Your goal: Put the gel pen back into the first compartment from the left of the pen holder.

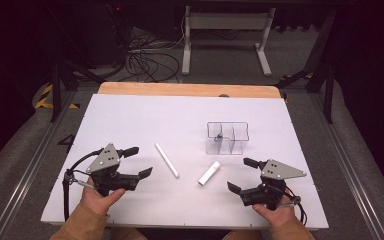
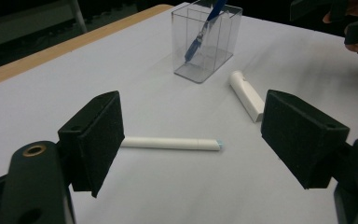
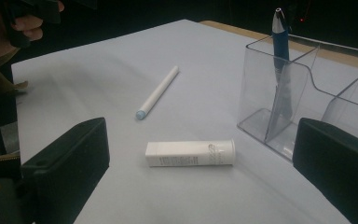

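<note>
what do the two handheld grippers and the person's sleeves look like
Both the left gripper and the right gripper are black, with blocky black jaw pads, a grey three-cornered plate on top and a trailing black cable. The sleeves are tan.

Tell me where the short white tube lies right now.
In the high view the short white tube lies flat on the white table, just in front of the clear organizer, right of the long white pen.
</note>
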`<state>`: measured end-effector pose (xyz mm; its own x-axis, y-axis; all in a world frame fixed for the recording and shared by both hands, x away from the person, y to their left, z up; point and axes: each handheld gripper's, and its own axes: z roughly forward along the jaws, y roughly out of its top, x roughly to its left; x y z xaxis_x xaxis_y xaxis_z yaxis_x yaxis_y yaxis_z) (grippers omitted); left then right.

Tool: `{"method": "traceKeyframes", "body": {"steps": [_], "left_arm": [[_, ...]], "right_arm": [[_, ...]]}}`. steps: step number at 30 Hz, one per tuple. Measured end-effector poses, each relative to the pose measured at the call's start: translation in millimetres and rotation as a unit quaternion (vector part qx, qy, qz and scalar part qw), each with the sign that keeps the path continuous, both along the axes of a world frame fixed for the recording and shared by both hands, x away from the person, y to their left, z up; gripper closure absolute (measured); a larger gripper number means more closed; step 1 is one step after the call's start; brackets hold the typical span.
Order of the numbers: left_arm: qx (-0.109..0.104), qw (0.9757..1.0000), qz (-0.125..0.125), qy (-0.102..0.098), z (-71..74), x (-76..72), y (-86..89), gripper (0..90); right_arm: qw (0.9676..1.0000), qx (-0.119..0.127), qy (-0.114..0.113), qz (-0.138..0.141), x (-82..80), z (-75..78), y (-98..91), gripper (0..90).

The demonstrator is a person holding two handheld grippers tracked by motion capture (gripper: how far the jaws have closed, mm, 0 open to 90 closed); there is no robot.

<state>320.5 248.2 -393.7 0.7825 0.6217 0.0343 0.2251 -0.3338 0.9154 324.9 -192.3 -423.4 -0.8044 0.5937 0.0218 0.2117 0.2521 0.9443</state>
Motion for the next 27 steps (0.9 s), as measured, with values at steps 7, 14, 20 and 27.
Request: {"method": "traceKeyframes", "body": {"steps": [7,14,20,27], "left_arm": [[0.005,1.0,0.008,0.001,-3.2,-2.0,3.1,22.0],[0.0,0.9999,0.012,0.002,-7.2,-4.4,6.6,22.2],[-0.009,0.9998,0.019,0.002,-15.0,-9.0,9.9,22.8],[-0.015,0.9997,0.021,0.003,-18.6,-11.4,14.7,22.8]], "right_arm": [[0.9998,-0.009,-0.011,-0.011,-1.4,1.2,0.1,7.3],[0.9995,-0.014,-0.012,-0.024,-0.9,3.6,0.0,9.6],[0.9993,-0.025,-0.019,-0.021,-0.2,8.6,5.3,13.9],[0.9987,-0.048,-0.012,-0.011,5.6,15.3,19.4,14.8]]}}
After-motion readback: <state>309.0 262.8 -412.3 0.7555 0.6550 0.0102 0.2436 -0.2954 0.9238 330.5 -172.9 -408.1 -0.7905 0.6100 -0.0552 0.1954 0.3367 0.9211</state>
